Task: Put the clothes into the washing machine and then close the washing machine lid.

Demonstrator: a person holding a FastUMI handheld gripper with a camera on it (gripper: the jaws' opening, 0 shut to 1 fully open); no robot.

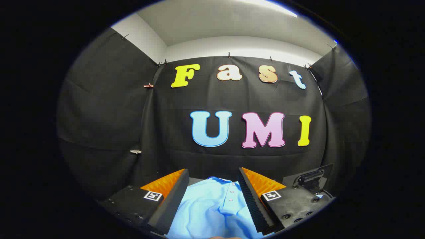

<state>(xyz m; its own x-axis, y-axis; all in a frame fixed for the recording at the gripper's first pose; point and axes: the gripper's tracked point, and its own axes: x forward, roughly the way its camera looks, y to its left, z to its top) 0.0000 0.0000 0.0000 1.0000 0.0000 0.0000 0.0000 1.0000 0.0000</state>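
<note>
Garment first: from the gripper view I see a light blue shirt (212, 209) lying directly between the two fingers of the gripper (212, 181), spreading from near the fingertips back toward the camera. Its collar edge sits level with the fingertips, and a placket with small buttons runs down just inside the right-hand finger. The cloth is soft and rumpled, with broad folds. The fingers (172, 199) stand apart in a wide V; their inner faces are ribbed, the right one sawtoothed along its edge. The fabric laps against both inner faces, but I cannot tell whether they press on it. Beyond the fingers hangs the booth's black cloth wall (109, 116), creased and clipped at its top edge.
</note>
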